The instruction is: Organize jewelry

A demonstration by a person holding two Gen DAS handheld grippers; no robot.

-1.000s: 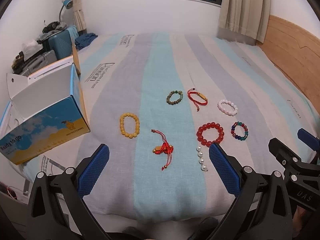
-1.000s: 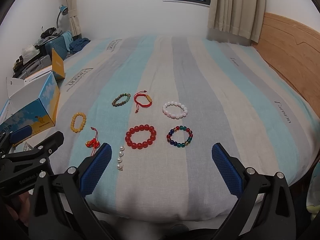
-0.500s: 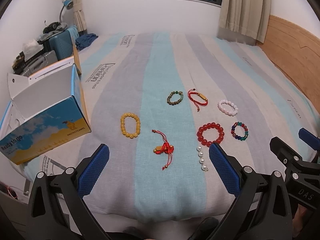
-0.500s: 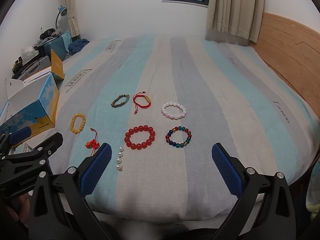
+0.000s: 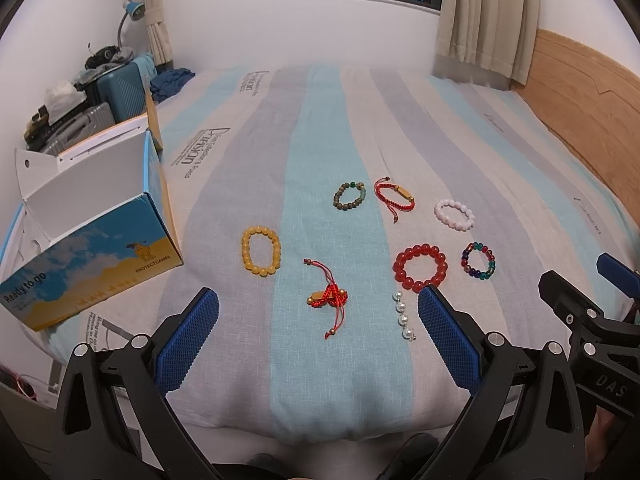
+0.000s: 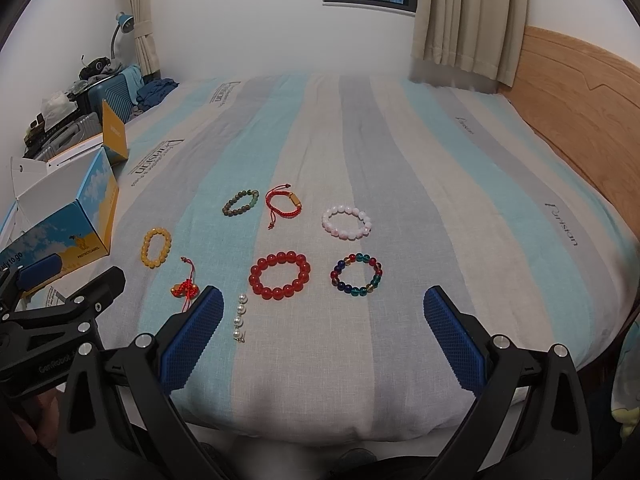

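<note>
Several pieces of jewelry lie on the striped bed: a yellow bead bracelet (image 5: 261, 251), a red knotted cord (image 5: 329, 297), a short pearl strand (image 5: 404, 316), a big red bead bracelet (image 5: 419, 268), a multicolour bracelet (image 5: 479, 260), a pink bracelet (image 5: 454, 214), a red cord bracelet (image 5: 394, 196) and a green-brown bracelet (image 5: 350, 196). My left gripper (image 5: 318, 340) hovers open at the bed's near edge, holding nothing. My right gripper (image 6: 323, 336) is open too, just short of the red bracelet (image 6: 279, 275) and the multicolour one (image 6: 357, 274).
An open blue-and-yellow cardboard box (image 5: 86, 236) sits on the bed's left edge. Suitcases and clutter (image 5: 100, 92) stand beyond it by the wall. A wooden headboard (image 5: 592, 100) runs along the right. The far half of the bedspread (image 6: 360, 128) holds no jewelry.
Both views have shifted only slightly; the jewelry lies where it was, and both grippers stay open.
</note>
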